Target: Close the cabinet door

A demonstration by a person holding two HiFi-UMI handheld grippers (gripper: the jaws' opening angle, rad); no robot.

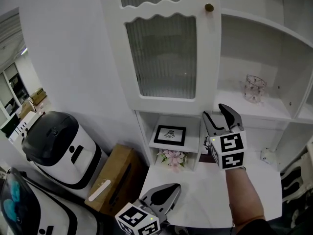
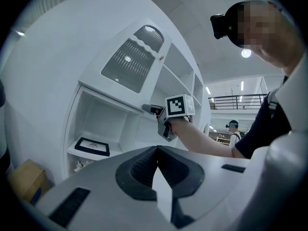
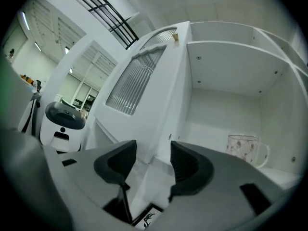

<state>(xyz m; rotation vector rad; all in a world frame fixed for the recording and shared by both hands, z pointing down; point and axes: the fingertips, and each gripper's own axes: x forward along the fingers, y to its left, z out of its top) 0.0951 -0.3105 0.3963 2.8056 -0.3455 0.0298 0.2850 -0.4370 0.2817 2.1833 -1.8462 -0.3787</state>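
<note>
Head view first. The cabinet door (image 1: pixel 161 48), white with a ribbed glass panel and a little brass knob (image 1: pixel 209 7) at its top right corner, is standing open. The shelf compartment to its right is uncovered, with a glass mug (image 1: pixel 255 88) sitting in it. My right gripper (image 1: pixel 216 112) is up just beside the door's lower right corner, pointing in at the shelves with its jaws spread. I can't tell from here if it touches the door. My left gripper (image 1: pixel 168 190) is low at the bottom edge, well away from the door. Under the door there's a framed picture (image 1: pixel 170 135) in a cubby, with some pink flowers (image 1: pixel 172 157) below it. Off to the left are a white and black machine (image 1: pixel 56 146) and a cardboard box (image 1: pixel 115 177).

Left gripper view: my jaws are pressed together with nothing between them. Past them I can see the door from the side and my other hand holding the right gripper up by the shelves.

Right gripper view: jaws wide apart and empty. The door's free edge shows in the gap between them, a bit further ahead, and the pads aren't on it. The knob is up top, and the mug sits on the shelf to the right.
</note>
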